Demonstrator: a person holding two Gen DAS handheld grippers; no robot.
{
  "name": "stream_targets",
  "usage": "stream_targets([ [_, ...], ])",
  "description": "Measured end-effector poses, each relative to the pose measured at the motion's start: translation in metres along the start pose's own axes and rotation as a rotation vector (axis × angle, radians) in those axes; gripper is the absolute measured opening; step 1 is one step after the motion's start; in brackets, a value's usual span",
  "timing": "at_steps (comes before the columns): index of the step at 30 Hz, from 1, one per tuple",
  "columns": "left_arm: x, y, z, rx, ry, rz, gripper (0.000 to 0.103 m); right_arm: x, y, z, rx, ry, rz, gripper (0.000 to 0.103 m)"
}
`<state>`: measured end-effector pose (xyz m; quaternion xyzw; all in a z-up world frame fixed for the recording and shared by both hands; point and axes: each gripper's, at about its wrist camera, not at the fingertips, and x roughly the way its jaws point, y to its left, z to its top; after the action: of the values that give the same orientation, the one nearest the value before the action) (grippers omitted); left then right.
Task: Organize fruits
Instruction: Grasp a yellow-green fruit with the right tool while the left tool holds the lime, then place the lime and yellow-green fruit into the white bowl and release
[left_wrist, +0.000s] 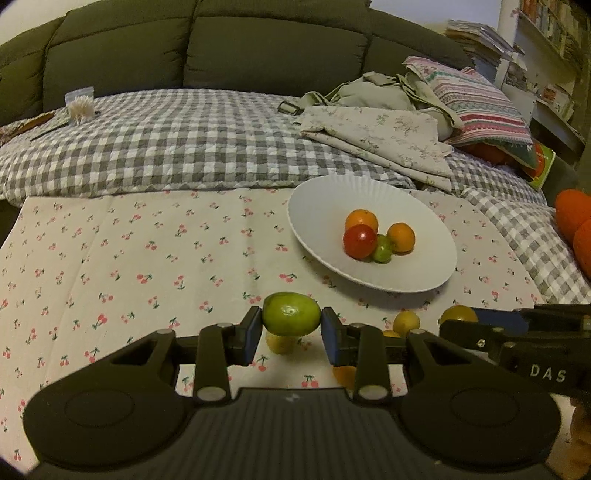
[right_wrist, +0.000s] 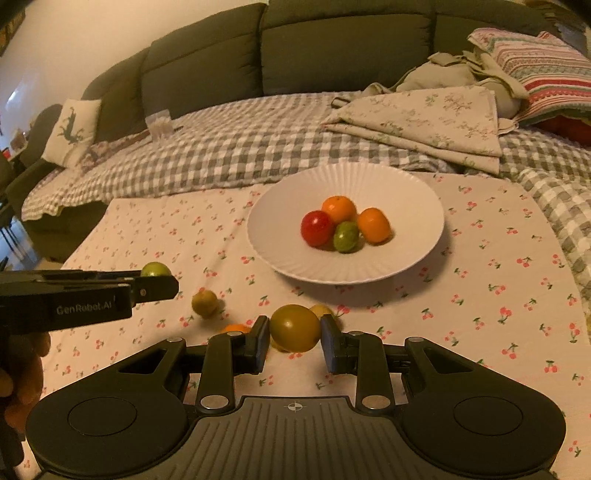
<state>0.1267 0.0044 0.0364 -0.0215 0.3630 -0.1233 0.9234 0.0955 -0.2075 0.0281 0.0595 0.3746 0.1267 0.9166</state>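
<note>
My left gripper (left_wrist: 291, 324) is shut on a green fruit (left_wrist: 291, 314), held above the cherry-print cloth; it also shows at the left of the right wrist view (right_wrist: 157, 280). My right gripper (right_wrist: 294, 334) is shut on an olive-yellow fruit (right_wrist: 294, 328), near the cloth. A white plate (right_wrist: 406, 192) ahead holds a red tomato (right_wrist: 317, 228), two orange fruits (right_wrist: 339, 208) and a small green one (right_wrist: 346, 236). Loose on the cloth lie a yellow fruit (right_wrist: 204, 302), an orange one (right_wrist: 236, 328) and another yellow one (right_wrist: 320, 310), partly hidden.
The cherry-print cloth (right_wrist: 498, 295) lies on a grey checked blanket (right_wrist: 229, 147) over a dark sofa (right_wrist: 332, 48). Folded floral cloths (right_wrist: 424, 118) and a striped pillow (right_wrist: 546, 74) are piled at the back right. A small cushion (right_wrist: 72, 127) sits far left.
</note>
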Motion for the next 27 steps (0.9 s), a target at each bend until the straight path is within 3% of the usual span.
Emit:
stream_targets([
  [15, 0.024, -0.023, 0.014, 0.13, -0.055, -0.016, 0.033, -0.004, -0.028, 0.019, 0.052, -0.065, -0.07, 0.028],
  [27, 0.053, -0.039, 0.023, 0.192, -0.085, -0.087, 0.033, 0.015, -0.045, 0.032, 0.076, -0.074, -0.107, 0.028],
])
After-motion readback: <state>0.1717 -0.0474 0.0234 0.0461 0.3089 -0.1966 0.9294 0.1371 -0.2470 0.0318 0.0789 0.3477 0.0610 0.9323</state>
